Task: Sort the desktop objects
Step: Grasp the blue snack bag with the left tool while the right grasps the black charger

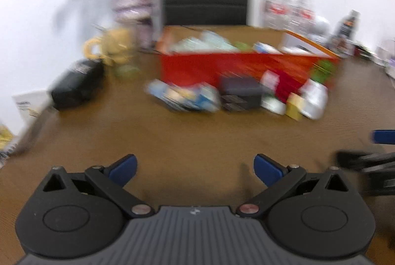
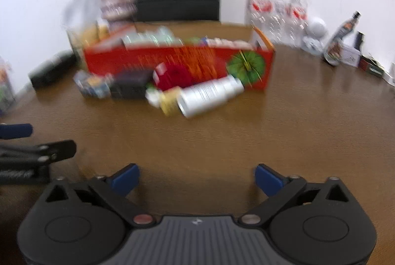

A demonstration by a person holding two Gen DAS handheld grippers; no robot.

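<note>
Both frames blurred. Left gripper (image 1: 195, 170) spread, empty, over brown wood-grain tabletop (image 1: 187, 136). Right gripper (image 2: 196, 179) likewise spread, nothing btwn fingers. Silver cylindrical canister (image 2: 209, 95) lies on its side w/ small items against long red cardboard box (image 2: 172, 62).

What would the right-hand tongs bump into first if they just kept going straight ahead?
Probably bare table first, since the open right tongs tilt downward. Skimming along it, they would likely meet the silver can lying before the red box; blur leaves depth uncertain.
</note>
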